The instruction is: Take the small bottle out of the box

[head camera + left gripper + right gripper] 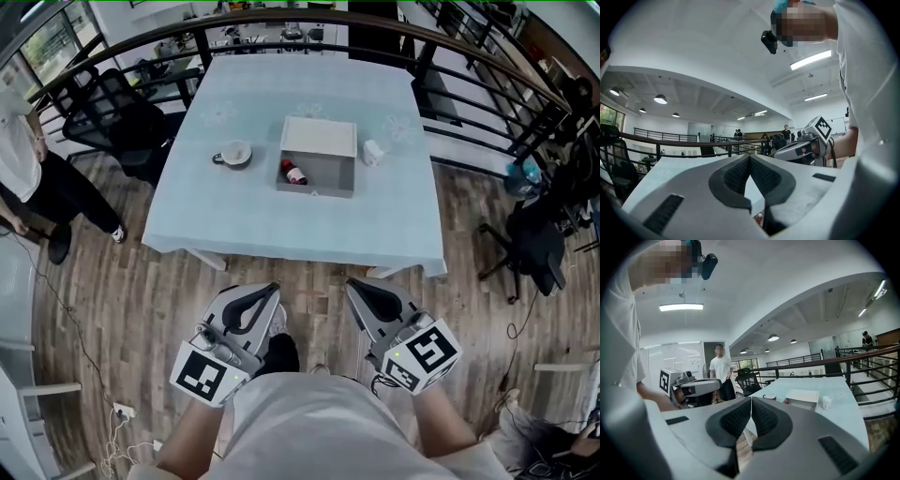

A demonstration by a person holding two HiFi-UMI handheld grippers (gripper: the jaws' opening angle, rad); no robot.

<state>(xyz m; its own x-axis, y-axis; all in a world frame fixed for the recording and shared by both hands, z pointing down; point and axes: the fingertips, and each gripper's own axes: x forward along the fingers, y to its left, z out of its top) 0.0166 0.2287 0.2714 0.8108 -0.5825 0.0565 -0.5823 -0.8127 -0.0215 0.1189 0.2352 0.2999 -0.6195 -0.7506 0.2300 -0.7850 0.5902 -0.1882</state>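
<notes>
Shows right gripper (751, 401) with jaws together, nothing between; beyond, a table (843, 420) bearing a box (802, 397), mug (769, 396) left of it, cup (827, 402) right.

1. We see a wood-plank floor (112, 309) across the lower half of the head view.
2. A table (244, 225) under a pale blue cloth stands upper centre.
3. A curved black railing (281, 21) runs behind it.
4. 1 black office chair (117, 117) sits upper left.
5. 2 strip lights (811, 59) glow upper right in the left gripper view.
</notes>
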